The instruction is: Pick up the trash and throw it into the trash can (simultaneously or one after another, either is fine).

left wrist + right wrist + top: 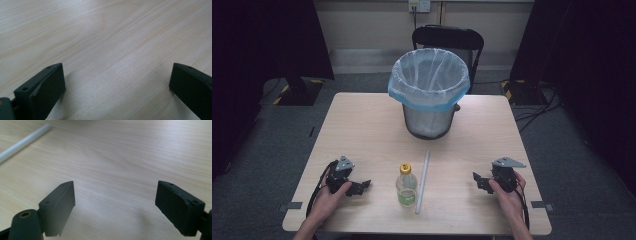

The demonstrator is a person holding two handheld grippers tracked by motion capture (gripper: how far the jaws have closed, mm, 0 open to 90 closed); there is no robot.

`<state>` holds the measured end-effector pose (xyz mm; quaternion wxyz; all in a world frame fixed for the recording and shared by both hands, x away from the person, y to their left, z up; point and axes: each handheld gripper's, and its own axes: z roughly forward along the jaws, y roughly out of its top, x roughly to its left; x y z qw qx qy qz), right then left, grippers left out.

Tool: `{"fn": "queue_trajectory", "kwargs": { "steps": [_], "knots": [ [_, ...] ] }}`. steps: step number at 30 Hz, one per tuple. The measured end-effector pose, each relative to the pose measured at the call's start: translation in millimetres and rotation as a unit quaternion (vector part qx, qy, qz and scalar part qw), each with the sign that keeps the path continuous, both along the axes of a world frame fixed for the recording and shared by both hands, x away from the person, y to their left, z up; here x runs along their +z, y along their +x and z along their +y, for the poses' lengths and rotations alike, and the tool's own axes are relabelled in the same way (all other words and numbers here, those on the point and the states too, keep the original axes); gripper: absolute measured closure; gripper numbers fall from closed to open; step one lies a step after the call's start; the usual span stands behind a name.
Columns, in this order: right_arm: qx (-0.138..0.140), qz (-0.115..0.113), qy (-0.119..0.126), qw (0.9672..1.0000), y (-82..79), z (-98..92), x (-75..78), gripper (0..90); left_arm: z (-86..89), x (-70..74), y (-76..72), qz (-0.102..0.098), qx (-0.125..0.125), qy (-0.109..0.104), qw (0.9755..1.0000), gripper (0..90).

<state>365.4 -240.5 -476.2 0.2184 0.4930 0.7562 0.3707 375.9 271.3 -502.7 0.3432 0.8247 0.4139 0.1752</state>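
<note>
A small clear bottle (406, 185) with a yellow cap and yellowish liquid stands upright near the table's front middle. A long white tube (422, 181) lies flat just right of it; its end shows as the tube (23, 141) in the right gripper view. My left gripper (362, 186) rests low on the table left of the bottle, jaws wide apart with bare wood between them (117, 82). My right gripper (478, 180) rests to the right of the tube, open, nothing between its jaws (115, 202).
A mesh waste bin (429, 92) lined with a pale blue bag stands at the table's far middle. A black chair (448, 40) sits behind it. The wooden table (362, 130) has its front edge close to both hands.
</note>
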Motion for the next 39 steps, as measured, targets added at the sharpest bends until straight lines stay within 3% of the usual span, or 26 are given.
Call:
{"fn": "queue_trajectory", "kwargs": {
  "steps": [8,10,14,17,19,22,26,27,28,30,32,33,39],
  "knots": [
    [0.060,0.004,0.019,0.9980,-5.1,18.3,4.9,15.4,-0.1,0.0,0.0,0.000,0.000,-0.001,1.0000,0.0],
    [0.073,-0.012,0.024,0.9970,-7.6,22.5,6.8,14.9,0.0,0.0,0.0,0.000,0.000,0.000,1.0000,0.0],
    [0.098,-0.012,0.030,0.9947,-10.2,29.0,9.5,15.2,0.0,0.0,0.0,0.000,0.000,0.000,1.0000,0.0],
    [0.129,-0.006,0.040,0.9908,-15.6,40.5,11.0,16.6,0.0,0.0,0.0,0.000,0.000,0.000,1.0000,0.0],
    [0.135,-0.005,0.041,0.9901,-16.7,43.3,11.3,17.3,0.1,0.0,0.0,0.000,0.000,0.000,1.0000,0.0],
    [0.163,0.005,0.054,0.9852,-18.8,57.9,13.2,20.1,0.0,0.0,0.0,0.000,0.000,0.000,1.0000,0.0],
    [0.181,0.002,0.053,0.9821,-20.9,68.4,15.5,22.8,0.0,0.0,0.0,0.000,0.000,-0.001,1.0000,0.0],
    [0.195,0.006,0.056,0.9793,-22.2,76.8,15.6,22.7,0.0,0.0,0.0,0.000,0.000,-0.001,1.0000,0.0],
    [0.195,0.006,0.056,0.9793,-22.2,76.8,15.6,22.7,-0.1,0.0,0.0,0.000,0.001,-0.001,1.0000,0.0],
    [0.218,0.009,0.054,0.9744,-24.2,89.6,15.2,23.8,-0.1,0.0,0.0,0.000,0.000,-0.001,1.0000,0.0],
    [0.224,0.011,0.054,0.9730,-24.5,93.3,15.3,23.9,-0.1,0.0,0.0,0.000,0.000,0.000,1.0000,0.0],
    [0.235,0.012,0.059,0.9701,-24.1,99.0,16.0,24.0,-0.1,-0.1,0.0,0.000,0.000,-0.001,1.0000,0.0],
    [0.235,0.007,0.056,0.9703,-23.2,109.5,19.4,28.0,0.1,0.1,0.0,0.000,-0.001,0.001,1.0000,0.0]
  ]
}}
